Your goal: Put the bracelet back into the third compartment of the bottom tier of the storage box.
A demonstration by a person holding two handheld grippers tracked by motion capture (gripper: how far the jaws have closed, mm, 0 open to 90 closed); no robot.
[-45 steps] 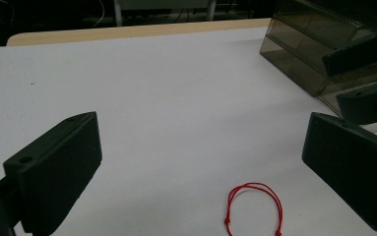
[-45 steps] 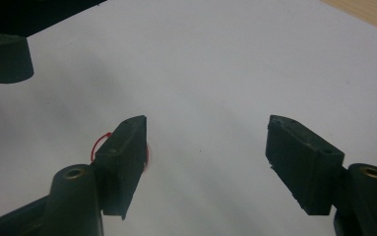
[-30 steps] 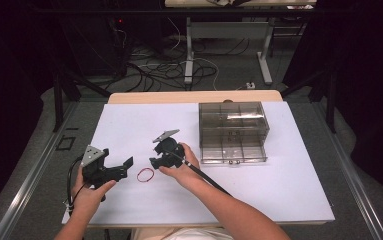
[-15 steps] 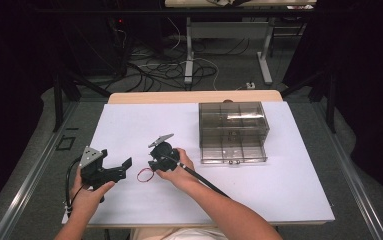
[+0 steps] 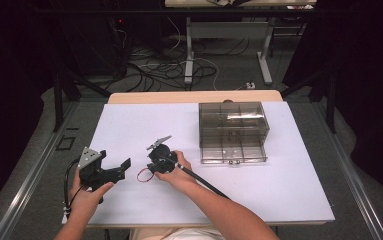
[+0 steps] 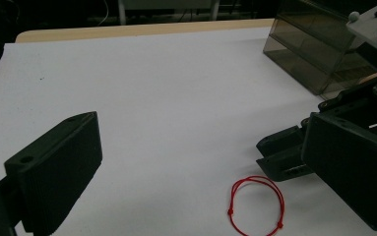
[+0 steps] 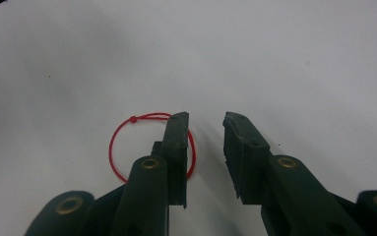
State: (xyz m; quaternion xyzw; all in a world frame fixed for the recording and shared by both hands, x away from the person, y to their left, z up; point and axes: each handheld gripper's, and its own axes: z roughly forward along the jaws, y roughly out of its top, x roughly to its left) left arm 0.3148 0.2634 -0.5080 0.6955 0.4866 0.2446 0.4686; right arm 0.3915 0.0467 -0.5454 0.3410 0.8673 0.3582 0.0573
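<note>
A thin red string loop [image 5: 143,175] [image 6: 256,204] [image 7: 127,142] lies flat on the white table [image 5: 129,130]. My right gripper [image 5: 150,170] [image 7: 205,118] points down at it from the right and is open. Its jaws have just been closing. The left jaw's tip stands over the loop's right side, and the loop's right strand runs along that jaw's inner edge; the pads do not press on it. My left gripper [image 5: 121,170] [image 6: 196,123] rests left of the loop, wide open, with nothing held. Beyond its right jaw shows the right gripper's tip [image 6: 284,157].
A smoky clear plastic drawer box [image 5: 233,132] [image 6: 314,44] stands at the table's right rear. A wooden edge [image 5: 194,96] borders the far side. Cables trail from both grippers toward the table's front.
The right gripper has come down and to the left onto the red loop, and its jaws have narrowed. The left gripper and the loop have stayed put.
</note>
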